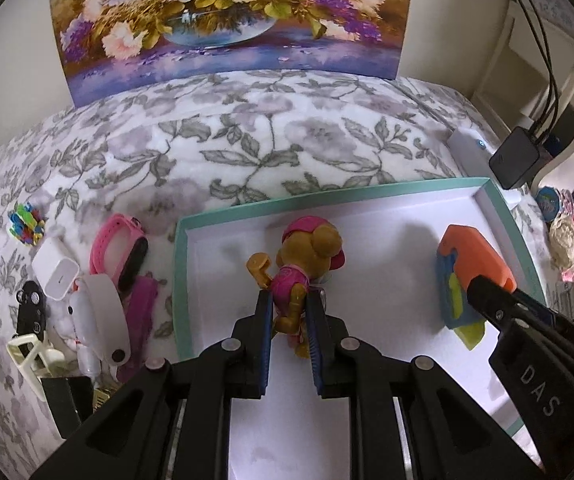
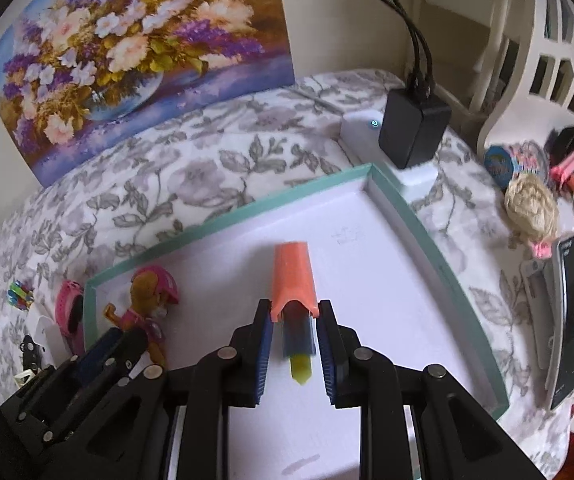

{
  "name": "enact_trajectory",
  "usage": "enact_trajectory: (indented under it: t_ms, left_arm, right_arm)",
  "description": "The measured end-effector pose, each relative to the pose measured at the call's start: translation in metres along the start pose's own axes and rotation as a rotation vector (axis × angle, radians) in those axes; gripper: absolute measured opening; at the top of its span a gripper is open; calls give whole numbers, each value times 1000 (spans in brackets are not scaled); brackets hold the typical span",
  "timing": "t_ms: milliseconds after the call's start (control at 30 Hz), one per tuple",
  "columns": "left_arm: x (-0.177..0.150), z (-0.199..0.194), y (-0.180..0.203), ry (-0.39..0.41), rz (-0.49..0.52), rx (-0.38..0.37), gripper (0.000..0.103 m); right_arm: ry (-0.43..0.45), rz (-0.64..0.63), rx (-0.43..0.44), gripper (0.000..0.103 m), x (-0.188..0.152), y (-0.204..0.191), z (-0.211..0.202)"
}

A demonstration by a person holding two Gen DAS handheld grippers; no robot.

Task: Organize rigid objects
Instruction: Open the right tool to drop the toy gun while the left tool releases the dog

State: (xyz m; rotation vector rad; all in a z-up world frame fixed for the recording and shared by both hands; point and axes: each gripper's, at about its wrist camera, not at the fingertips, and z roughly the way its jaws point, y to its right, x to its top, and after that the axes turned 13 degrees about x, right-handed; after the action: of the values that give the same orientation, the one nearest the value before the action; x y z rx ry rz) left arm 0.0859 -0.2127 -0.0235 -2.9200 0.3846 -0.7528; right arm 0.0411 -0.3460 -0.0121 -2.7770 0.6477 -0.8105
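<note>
A shallow white tray with a teal rim lies on the flowered cloth. My left gripper is shut on a brown and pink puppy figure and holds it over the tray's left part; the figure also shows in the right wrist view. My right gripper is shut on an orange, blue and yellow toy, low over the tray's right part; the toy also shows in the left wrist view, with the right gripper's fingers on it.
Left of the tray lie a pink watch band, a white charger, colourful clips, a white band and black and cream parts. A black adapter on a white box stands behind the tray. A phone and trinkets lie right.
</note>
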Motion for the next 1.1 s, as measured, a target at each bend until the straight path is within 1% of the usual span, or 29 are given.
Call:
enact_trajectory:
  t_ms: [67, 200, 333, 367, 400, 433, 467, 500, 600, 633, 700, 733, 767, 833, 900, 1033, 1067, 1100]
  left_arm:
    - [0, 0, 1, 2, 8, 4, 18]
    - [1, 2, -2, -13, -7, -7, 18]
    - [1, 2, -4, -28, -9, -22, 18]
    - [1, 1, -4, -30, -12, -27, 19]
    - [1, 0, -5, -31, -12, -29, 24]
    - [1, 0, -5, -31, -12, -29, 27]
    - [2, -1, -6, -31, -14, -32, 35]
    - [2, -2, -6, -32, -17, -34, 39]
    - [4, -4, -11, -38, -36, -36, 44]
    - [4, -4, -12, -39, -40, -38, 46]
    - [5, -6, -14, -42, -50, -41, 56]
    - [6, -6, -15, -43, -53, -42, 59]
    - [6, -7, -16, -44, -58, -41, 64]
    - [6, -7, -19, -46, -65, -29, 68]
    - [6, -6, -21, -49, -75, -22, 75]
    - [6, -1, -27, -60, -97, -7, 84]
    - [6, -1, -28, -60, -100, -3, 87]
    - [6, -1, -29, -60, -102, 3, 88]
  right_arm:
    - [-13, 16, 0, 24, -2, 4, 1]
    - [-35, 15, -38, 25, -4, 8, 3]
    - [-48, 33, -33, 26, -4, 12, 1]
    - [-54, 35, -37, 29, -4, 13, 1]
    - [-63, 37, -45, 40, -4, 14, 2]
    - [-77, 42, -57, 49, -5, 15, 3]
    - [-86, 50, -63, 61, -6, 17, 5]
    - [-90, 61, -63, 62, -7, 20, 6]
    - [-121, 85, -55, 63, -9, 26, 10]
    - [-128, 86, -55, 65, -10, 27, 11]
    - [-138, 81, -61, 69, -11, 27, 13]
    - [-140, 77, -65, 72, -11, 27, 13]
    - [-140, 74, -68, 77, -12, 27, 13]
    - [-138, 73, -68, 85, -12, 27, 14]
    - [-138, 77, -75, 89, -12, 29, 14]
    - [-146, 100, -81, 100, -13, 35, 16]
    - [-149, 107, -80, 102, -13, 37, 17]
    - [-152, 112, -78, 102, -13, 38, 18]
